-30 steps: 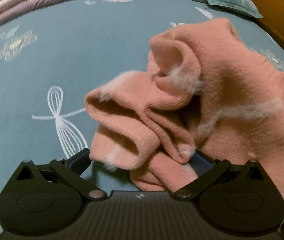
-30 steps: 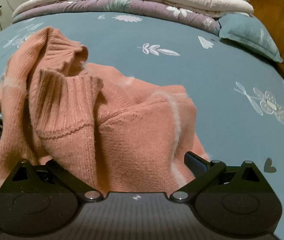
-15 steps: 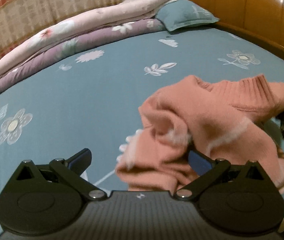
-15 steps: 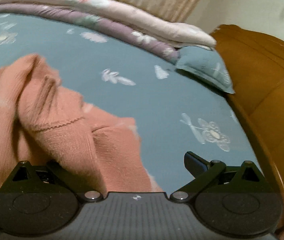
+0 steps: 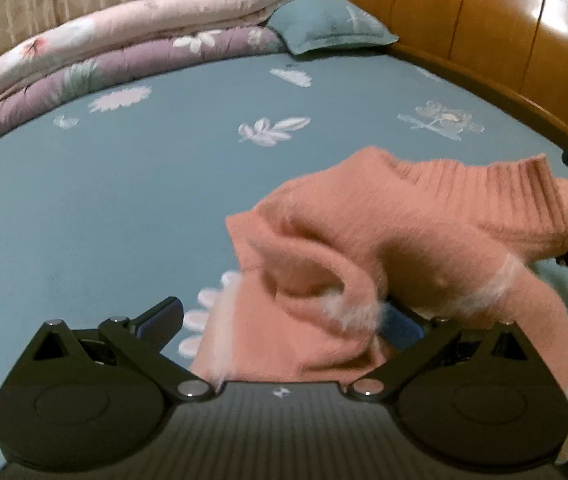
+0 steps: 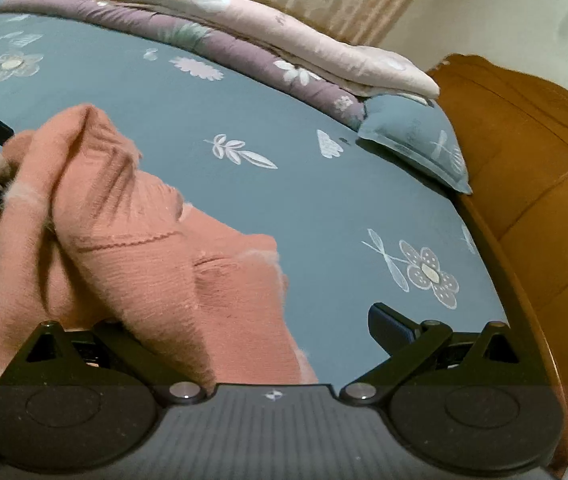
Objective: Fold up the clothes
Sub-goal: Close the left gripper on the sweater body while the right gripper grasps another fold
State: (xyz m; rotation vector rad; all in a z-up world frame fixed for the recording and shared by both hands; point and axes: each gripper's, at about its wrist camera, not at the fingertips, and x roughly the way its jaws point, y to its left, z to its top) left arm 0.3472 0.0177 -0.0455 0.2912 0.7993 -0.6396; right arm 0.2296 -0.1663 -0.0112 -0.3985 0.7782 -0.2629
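A salmon-pink knitted sweater with fuzzy white stripes [image 5: 424,248] lies bunched at the near edge of a bed covered by a teal sheet printed with white flowers and leaves [image 5: 124,200]. In the left wrist view the left gripper [image 5: 280,320] has its two fingers spread wide; a fold of the sweater fills the gap between them and drapes over the blue pad of its right finger [image 5: 398,326], while the left finger [image 5: 162,318] stands bare over the sheet, so the jaws are apart and not clamped on the cloth. The ribbed collar or hem [image 5: 496,188] rises at the far right of the heap, beside a dark piece of the other tool at the frame edge. In the right wrist view the right gripper [image 6: 252,320] is likewise wide apart: its right finger [image 6: 390,326] is clear above the sheet, and its left finger is buried under the sweater [image 6: 144,256], so contact there cannot be judged. A folded lilac and pale pink floral quilt [image 6: 244,48] lies along the far side of the bed, a teal pillow [image 6: 416,136] sits at its end, and an orange-brown wooden headboard [image 6: 524,184] stands to the right.
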